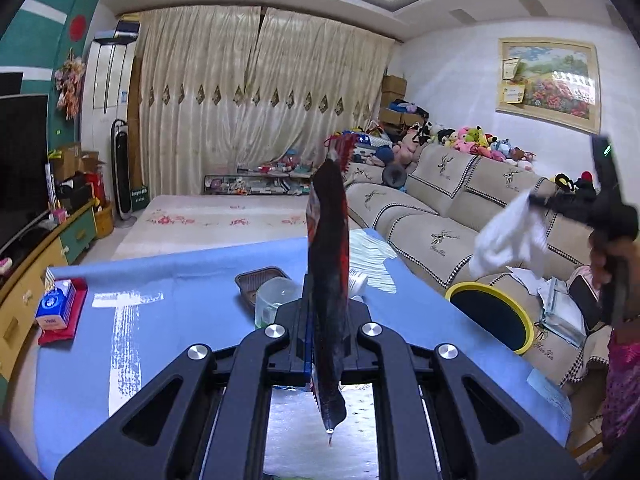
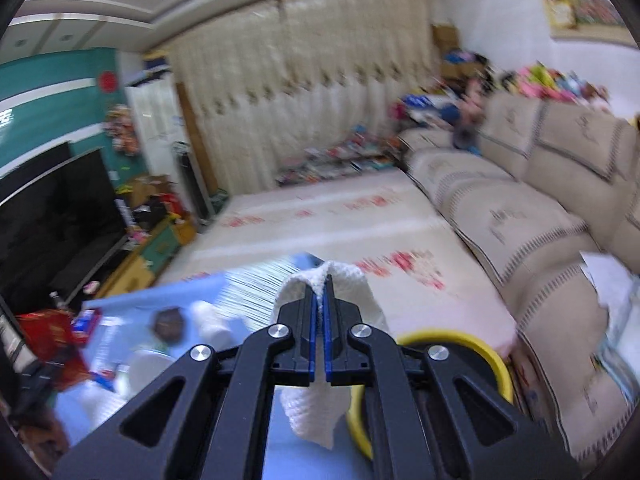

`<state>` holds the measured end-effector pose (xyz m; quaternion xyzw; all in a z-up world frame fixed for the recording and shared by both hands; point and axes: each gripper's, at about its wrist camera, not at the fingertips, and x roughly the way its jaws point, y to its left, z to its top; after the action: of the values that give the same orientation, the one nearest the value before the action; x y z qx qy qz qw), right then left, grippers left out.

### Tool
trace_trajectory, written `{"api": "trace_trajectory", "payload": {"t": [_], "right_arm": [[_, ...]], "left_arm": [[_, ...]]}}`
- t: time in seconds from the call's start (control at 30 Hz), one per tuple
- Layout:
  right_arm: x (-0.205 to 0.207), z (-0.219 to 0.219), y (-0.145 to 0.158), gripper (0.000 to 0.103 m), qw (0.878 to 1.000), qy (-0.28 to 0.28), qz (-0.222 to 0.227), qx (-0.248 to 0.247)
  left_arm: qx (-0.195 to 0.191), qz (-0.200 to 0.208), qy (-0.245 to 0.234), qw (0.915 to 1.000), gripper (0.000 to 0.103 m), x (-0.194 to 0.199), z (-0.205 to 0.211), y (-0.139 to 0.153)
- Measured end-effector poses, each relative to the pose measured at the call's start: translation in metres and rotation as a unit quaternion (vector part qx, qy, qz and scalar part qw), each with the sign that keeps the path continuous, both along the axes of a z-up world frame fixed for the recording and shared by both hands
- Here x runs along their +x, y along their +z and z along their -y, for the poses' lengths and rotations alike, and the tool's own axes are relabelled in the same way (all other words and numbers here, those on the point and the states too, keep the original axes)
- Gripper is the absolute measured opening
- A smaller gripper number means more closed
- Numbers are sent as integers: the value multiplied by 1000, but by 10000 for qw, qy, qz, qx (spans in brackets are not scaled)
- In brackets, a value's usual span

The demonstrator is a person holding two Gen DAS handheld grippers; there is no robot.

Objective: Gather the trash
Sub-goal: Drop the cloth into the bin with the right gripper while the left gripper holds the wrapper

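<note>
- Gripping a white paper towel (image 2: 320, 412), the right gripper (image 2: 319, 320) was clamped on it, with the yellow-rimmed bin (image 2: 494, 354) just below and to its right, nearer this hand.
- Clenched on a dark snack wrapper (image 1: 328, 280) standing edge-up, long axis vertical, the left gripper (image 1: 326, 332) hung over the blue table (image 1: 180, 320), the bin (image 1: 492, 316) off its right edge.
- Both pointed slightly downward.
</note>
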<state>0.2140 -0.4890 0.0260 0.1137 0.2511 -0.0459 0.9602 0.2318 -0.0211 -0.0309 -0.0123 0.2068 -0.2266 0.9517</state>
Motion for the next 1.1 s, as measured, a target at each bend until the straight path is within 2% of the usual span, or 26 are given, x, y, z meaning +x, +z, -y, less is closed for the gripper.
{"api": "trace_trajectory", "payload": {"t": [0.13,0.37,0.4,0.43,0.5,0.7,0.77,0.83,0.87,0.93,1.03,1.1], "right_arm": [[9,29,-40,3,9980,-442,-451,106],[38,70,-108,5,9865,-1041,-1256,153],[41,73,-114,13,9849,-1084,-1345,140],[46,78,-124,36,9822,-1144,-1486,142],[49,85,-136,59,9787,-1243,-1620,201],[44,97,-154,59,9740,-1483,-1686,315],[41,99,-155,63,9724,-1547,-1730,253],[40,95,-155,72,9709,-1519,-1845,134],[41,93,-158,72,9697,-1378,-2016,105],[37,94,-159,72,9704,-1278,-2036,223],[35,93,-157,72,9677,-1290,-2166,-15],[28,96,-153,72,9696,-1255,-2094,145]], "left_arm": [[79,48,-59,9999,8,-6,6,1],[137,-2,-114,9998,8,-4,11,1],[132,-1,-116,9998,8,-4,11,1],[131,4,-119,9998,8,-5,11,1],[147,21,-113,9998,8,-5,12,2],[222,21,-144,9996,8,-6,18,2],[233,18,-166,9996,8,-6,19,2],[250,22,-183,9995,8,-6,21,3],[258,22,-191,9995,8,-6,21,2],[275,10,-205,9994,8,-5,23,2],[279,5,-219,9994,8,-5,24,3],[275,5,-233,9994,8,-4,22,4]]}}
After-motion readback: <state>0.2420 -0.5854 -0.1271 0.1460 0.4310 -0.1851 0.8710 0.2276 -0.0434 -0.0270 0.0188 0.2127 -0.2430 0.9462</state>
